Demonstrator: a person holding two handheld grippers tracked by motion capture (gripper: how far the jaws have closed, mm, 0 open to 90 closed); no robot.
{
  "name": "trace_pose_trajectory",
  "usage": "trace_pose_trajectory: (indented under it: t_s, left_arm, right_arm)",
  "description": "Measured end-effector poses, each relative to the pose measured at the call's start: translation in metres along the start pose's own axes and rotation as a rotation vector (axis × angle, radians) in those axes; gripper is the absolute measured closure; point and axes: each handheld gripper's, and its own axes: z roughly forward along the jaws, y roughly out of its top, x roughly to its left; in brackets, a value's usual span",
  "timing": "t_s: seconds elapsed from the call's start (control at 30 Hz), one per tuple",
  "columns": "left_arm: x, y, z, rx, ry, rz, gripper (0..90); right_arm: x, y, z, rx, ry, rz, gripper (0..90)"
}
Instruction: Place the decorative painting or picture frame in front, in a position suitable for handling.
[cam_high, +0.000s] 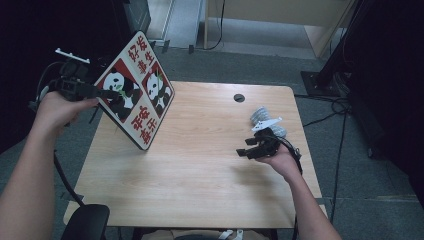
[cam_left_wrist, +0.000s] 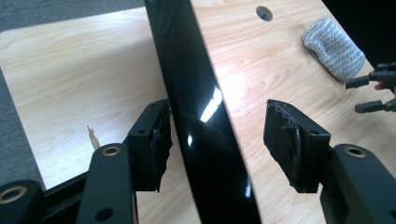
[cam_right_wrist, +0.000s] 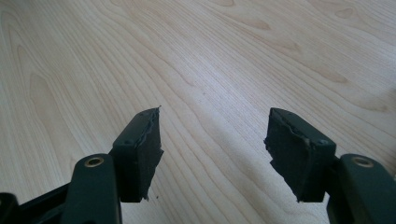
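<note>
black two-jaw tool (cam_right_wrist: 215, 154) with brass rivets, worn pads.

**Both arms out, jaws spread on each side**

The left forearm comes in from the lower left of the high view and runs up to a raised hand that grasps the black two-jaw left gripper (cam_high: 107, 93), which points rightward. In the left gripper view its jaws stand wide apart. The right forearm angles in from the lower right; its hand holds the black two-jaw right gripper (cam_high: 243, 152) low and pointing left, jaws parted with nothing between them.
</note>
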Motion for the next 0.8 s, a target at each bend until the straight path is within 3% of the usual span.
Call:
trace_pose_trajectory:
  t_s: [0.33, 0.47, 0.8]
  left_arm:
    - [0.008, 0.032, 0.0, 0.024, 0.008, -0.023, 42.9]
    - [0.01, 0.041, 0.002, 0.031, -0.014, -0.029, 44.7]
    - [0.009, 0.062, 0.012, 0.078, 0.017, -0.023, 46.9]
  right_arm:
    - [0.0, 0.0, 0.001, 0.012, 0.003, -0.005, 35.5]
    - [0.0, 0.0, 0.002, 0.015, 0.002, -0.003, 35.4]
    - [-0.001, 0.0, 0.002, 0.017, 0.002, -0.007, 35.2]
